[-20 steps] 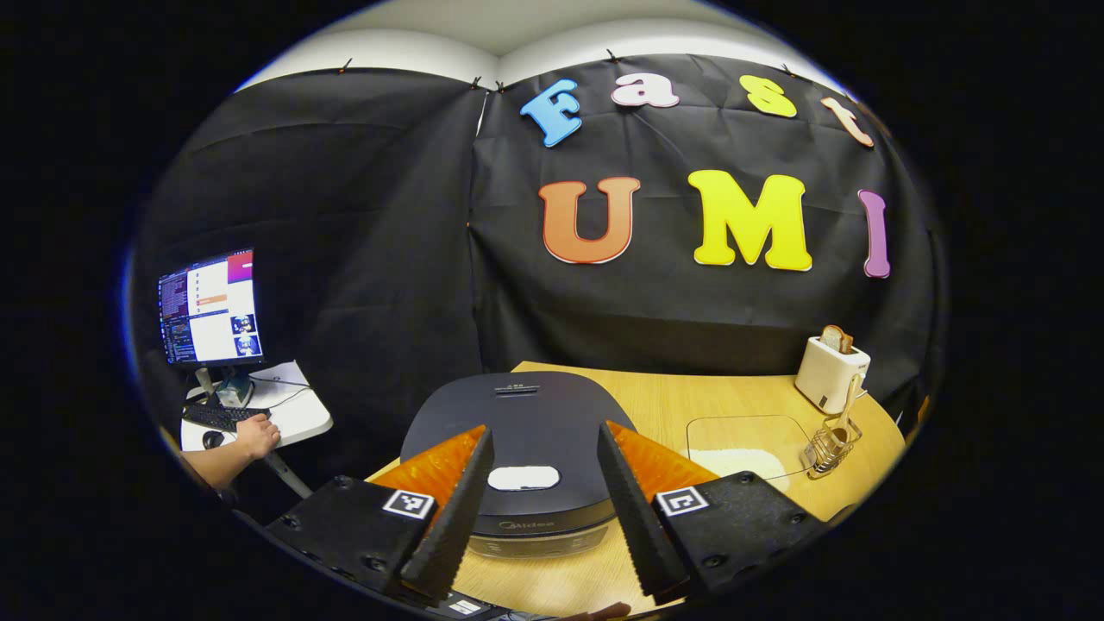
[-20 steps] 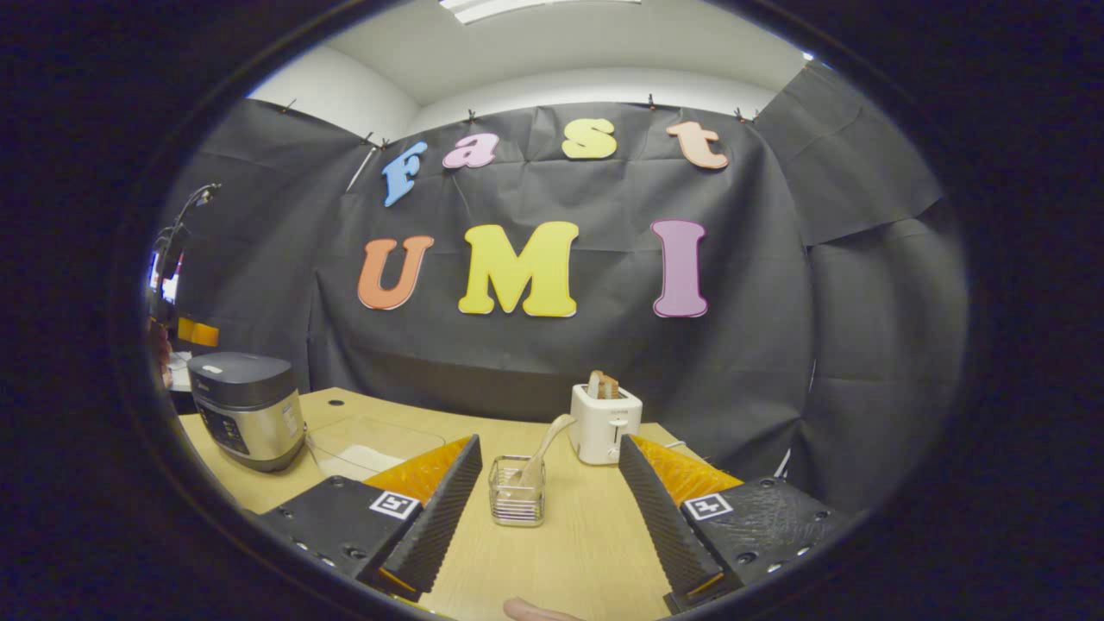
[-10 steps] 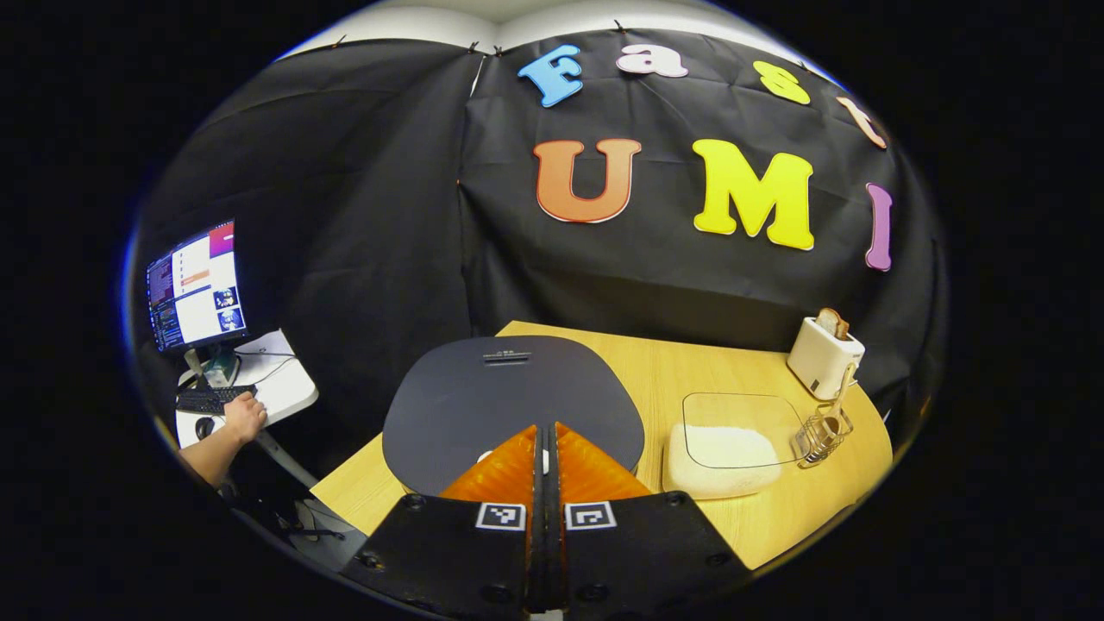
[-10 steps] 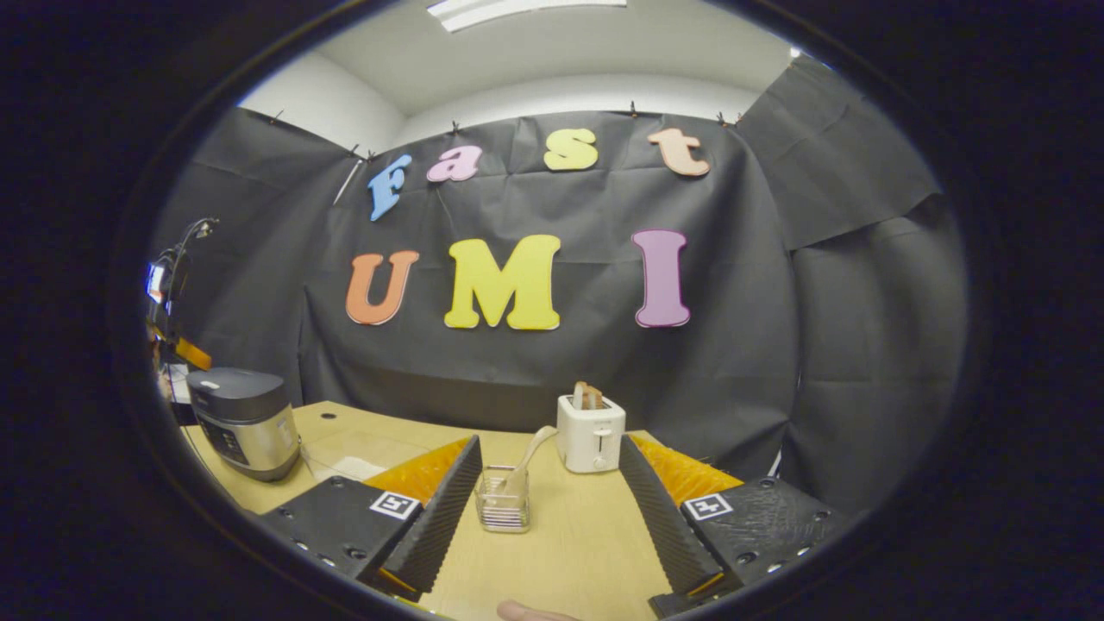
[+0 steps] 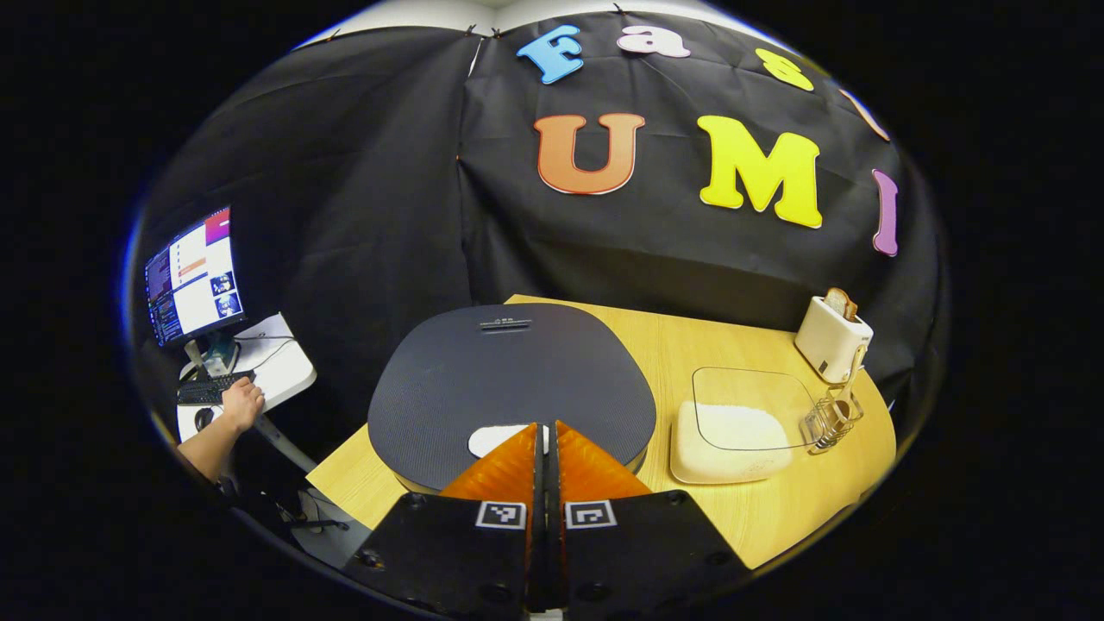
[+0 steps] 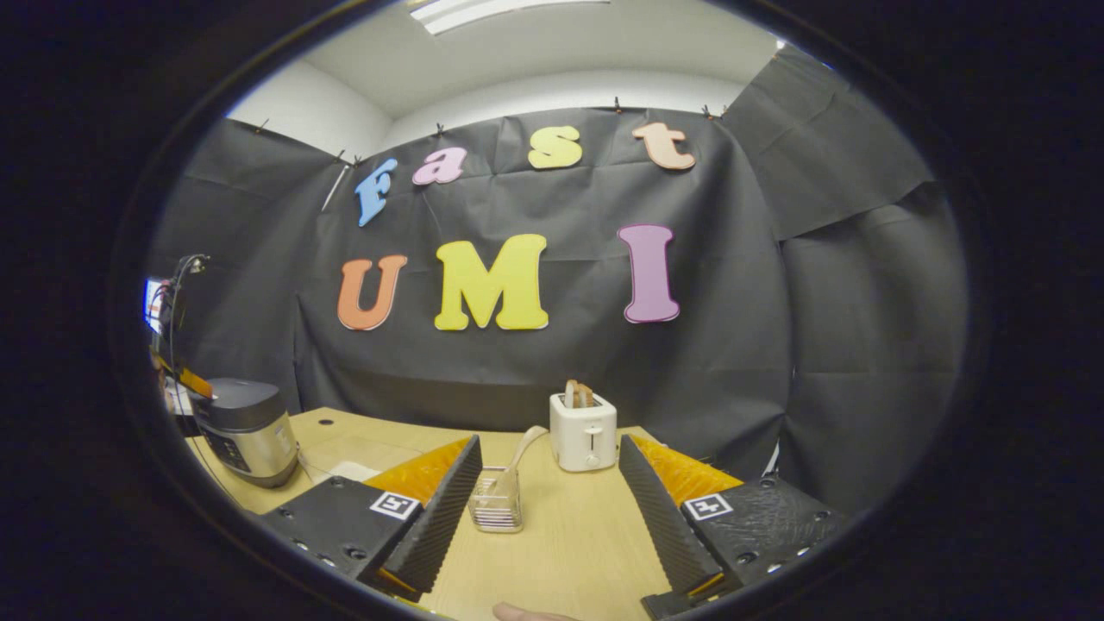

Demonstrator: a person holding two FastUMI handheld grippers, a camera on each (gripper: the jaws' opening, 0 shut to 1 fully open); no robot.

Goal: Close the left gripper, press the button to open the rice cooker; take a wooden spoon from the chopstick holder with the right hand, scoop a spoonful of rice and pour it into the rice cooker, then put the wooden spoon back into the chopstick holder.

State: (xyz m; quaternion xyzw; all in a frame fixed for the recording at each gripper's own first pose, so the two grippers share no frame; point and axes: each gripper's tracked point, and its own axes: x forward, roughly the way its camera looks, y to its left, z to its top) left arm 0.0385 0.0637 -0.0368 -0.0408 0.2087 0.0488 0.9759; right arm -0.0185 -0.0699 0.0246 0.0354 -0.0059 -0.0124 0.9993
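Black cloth backs our desk (image 5: 742,517). Our left hand-held gripper (image 5: 544,431), fingers now pressed together on nothing, has dropped onto the rice cooker (image 5: 509,379) button (image 5: 492,438), perhaps touching; lid still down.

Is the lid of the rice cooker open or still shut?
Shut. The rice cooker has its dark lid lying flat; the left gripper is closed over its white button.

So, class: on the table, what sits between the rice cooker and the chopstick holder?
In the left gripper view, a clear container of rice lies between the rice cooker and the chopstick holder, which holds the wooden spoon.
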